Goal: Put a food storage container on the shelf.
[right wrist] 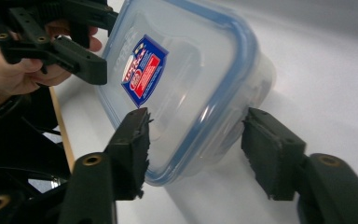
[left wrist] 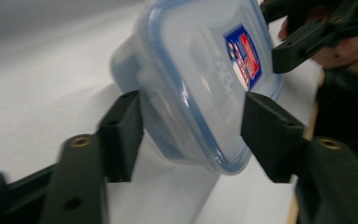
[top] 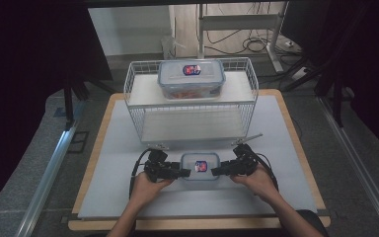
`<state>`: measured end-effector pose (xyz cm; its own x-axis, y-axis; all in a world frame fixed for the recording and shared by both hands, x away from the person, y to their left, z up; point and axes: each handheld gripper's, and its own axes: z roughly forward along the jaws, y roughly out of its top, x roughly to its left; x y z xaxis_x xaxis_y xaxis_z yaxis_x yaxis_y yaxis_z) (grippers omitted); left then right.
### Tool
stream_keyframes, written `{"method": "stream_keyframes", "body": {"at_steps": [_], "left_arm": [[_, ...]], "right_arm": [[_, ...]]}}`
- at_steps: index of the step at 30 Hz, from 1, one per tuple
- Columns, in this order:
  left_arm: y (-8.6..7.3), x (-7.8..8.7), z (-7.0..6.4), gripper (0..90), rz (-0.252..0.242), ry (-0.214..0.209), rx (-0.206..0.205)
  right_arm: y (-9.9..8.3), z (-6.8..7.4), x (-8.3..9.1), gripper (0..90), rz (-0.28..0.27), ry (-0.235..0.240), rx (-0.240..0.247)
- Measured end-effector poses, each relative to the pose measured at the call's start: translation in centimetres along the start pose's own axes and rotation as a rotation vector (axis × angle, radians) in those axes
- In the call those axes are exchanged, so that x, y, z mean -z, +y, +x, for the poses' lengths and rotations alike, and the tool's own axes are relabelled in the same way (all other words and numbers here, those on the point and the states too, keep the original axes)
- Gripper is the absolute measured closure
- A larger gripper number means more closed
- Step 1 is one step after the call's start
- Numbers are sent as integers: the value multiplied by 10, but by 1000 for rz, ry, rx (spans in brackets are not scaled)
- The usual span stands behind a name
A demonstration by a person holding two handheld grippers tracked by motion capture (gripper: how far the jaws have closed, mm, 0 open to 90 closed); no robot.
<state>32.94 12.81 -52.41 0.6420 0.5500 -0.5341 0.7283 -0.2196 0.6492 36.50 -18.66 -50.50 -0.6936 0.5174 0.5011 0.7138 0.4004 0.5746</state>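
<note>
Two grippers, left (top: pixel 183 173) and right (top: pixel 218 171), flanked the small lidded container (top: pixel 200 166), jaws apart, unclamped; lifting toward the wire rack (top: pixel 133 86) seemingly remained undone.

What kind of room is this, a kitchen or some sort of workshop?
Most likely a lab or test room, not a kitchen: a bare work table holds a wire rack and plastic food boxes, loose cables lie on the floor behind, and dark curtains flank it.
</note>
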Motion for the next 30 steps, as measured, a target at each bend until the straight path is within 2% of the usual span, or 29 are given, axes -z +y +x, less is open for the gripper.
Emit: {"method": "stream_keyframes", "body": {"at_steps": [1,2,4,7,11,16,21,25,27,30], "left_arm": [[-2,3,2,460,-14,-23,21],[-3,5,2,490,-17,-31,22],[-5,5,1,501,-19,-26,14],[-6,6,-1,502,-23,-18,10],[-9,7,-1,522,-48,-31,41],[-10,7,-2,528,-60,-28,63],[-10,7,-2,535,-65,-33,87],[-8,8,-2,537,-67,-27,92],[-6,10,-2,536,-73,-27,85],[0,16,-5,538,-94,-24,66]], "right_arm": [[-1,0,2,475,-5,5,-2],[-2,-1,4,498,-17,20,-10],[-4,-2,5,510,-28,37,-20],[-4,-2,5,516,-31,35,-19],[-7,-2,6,538,-45,52,-42],[-10,-4,7,552,-61,77,-72],[-12,-4,8,557,-74,82,-90],[-11,-2,8,558,-90,68,-73],[-9,1,9,558,-96,55,-60],[-6,3,13,560,-118,63,-57]]}}
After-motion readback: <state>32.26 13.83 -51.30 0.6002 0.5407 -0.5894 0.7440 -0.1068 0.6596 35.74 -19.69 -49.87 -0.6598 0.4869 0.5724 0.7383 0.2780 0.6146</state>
